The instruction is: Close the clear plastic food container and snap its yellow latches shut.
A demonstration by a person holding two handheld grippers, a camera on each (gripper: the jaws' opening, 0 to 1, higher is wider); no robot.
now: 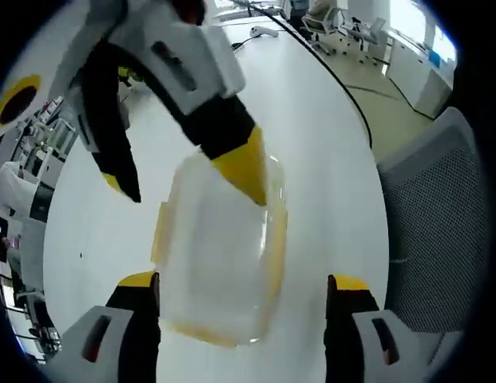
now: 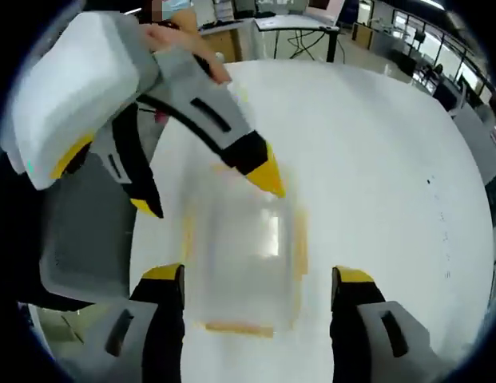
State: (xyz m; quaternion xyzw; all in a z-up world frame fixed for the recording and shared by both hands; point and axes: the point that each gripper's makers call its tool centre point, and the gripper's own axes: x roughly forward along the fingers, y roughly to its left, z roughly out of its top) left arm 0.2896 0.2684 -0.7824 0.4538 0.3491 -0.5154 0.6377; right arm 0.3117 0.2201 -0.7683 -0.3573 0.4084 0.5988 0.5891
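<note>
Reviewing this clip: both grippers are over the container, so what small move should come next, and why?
Probably lower both open grippers onto the clear container's lid and press. Both hover over it on the white table, and whether the yellow latches are snapped is too blurred to tell.

Both views brightly lit; daylight seen through windows (image 1: 407,24) at upper right of left gripper view. White table (image 2: 375,159) nearly blown out. Glare streak seen on container (image 1: 224,255) lid. Right gripper view smeared by motion blur; container outline soft. Strong fisheye bending at edges.
</note>
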